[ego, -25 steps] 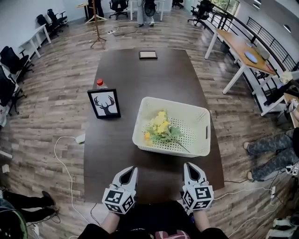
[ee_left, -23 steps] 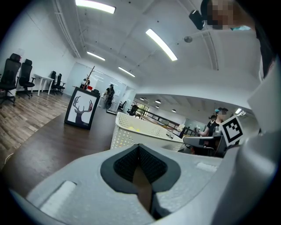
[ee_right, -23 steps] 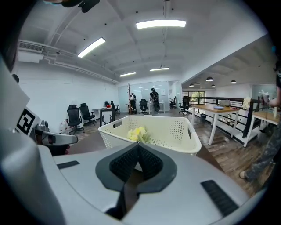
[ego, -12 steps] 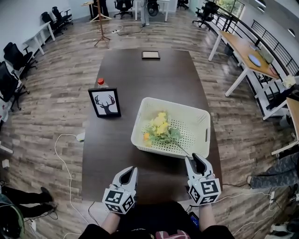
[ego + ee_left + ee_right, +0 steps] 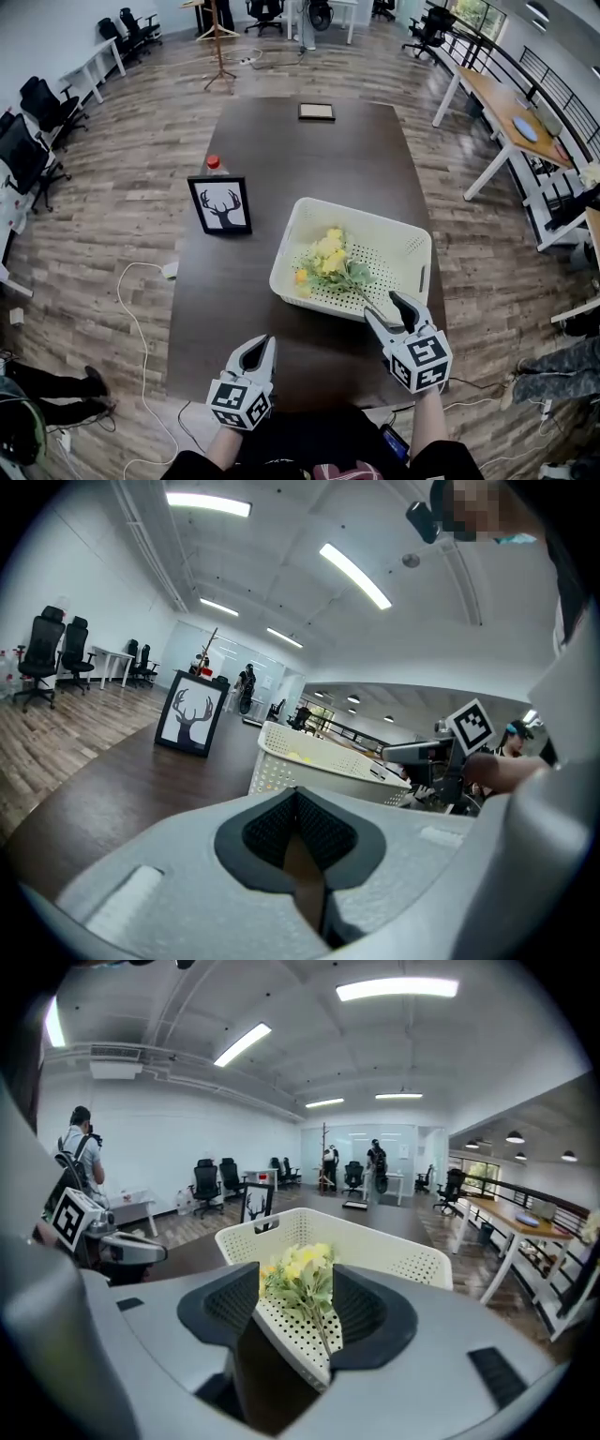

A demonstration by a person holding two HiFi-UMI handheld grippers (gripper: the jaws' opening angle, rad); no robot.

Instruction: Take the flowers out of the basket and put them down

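One bunch of flowers (image 5: 330,262) lies in the basket (image 5: 412,242); your right gripper (image 5: 386,307), at the near rim, has jaws opening, nothing between; your left gripper (image 5: 262,343) rests closed; next, reach for the stems.

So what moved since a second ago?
The right gripper moved forward to the near corner of the basket, and its jaws are opening, lined up on the flowers but gripping nothing. The left gripper stayed put, shut. The flowers still lie in the basket.
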